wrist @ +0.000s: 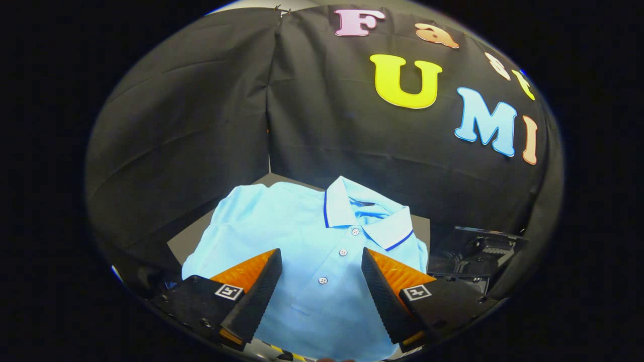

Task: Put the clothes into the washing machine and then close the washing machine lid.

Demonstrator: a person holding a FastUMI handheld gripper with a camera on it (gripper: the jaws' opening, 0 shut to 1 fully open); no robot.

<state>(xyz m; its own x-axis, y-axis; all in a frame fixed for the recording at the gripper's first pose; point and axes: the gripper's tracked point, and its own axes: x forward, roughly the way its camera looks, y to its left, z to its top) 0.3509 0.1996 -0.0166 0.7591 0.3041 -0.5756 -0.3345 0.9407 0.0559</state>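
I have the gripper [321, 261] hanging above a light blue polo shirt [302, 236], and its two fingers [259, 289] stand wide apart with nothing between them but the view down onto the shirt front. I cannot tell whether the tips touch the cloth; they look to be just over it, one on either side of the button placket.

The shirt lies flat and face up on a dark table [183, 241], its collar at the far end and its hem towards me, under the gripper. The collar [367, 213] is white with a thin dark blue stripe along its edge, and it is folded open. Three small white buttons [343, 252] run down the placket in a line from the collar towards the gap between my fingers; the nearest one sits roughly midway between the fingertips. The left sleeve spreads out to the far left, and the cloth there shows soft folds. The right shoulder reaches close to the table's right edge.

To the right of the shirt, beyond the right finger, I see a dark object [475, 251] with a tilted flat panel and some ridged parts beneath it. It is too dim to say what it is, or whether it belongs to the washing machine.

Behind the table hangs the black cloth wall [211, 110] of the booth, gathered at a seam far left of centre.
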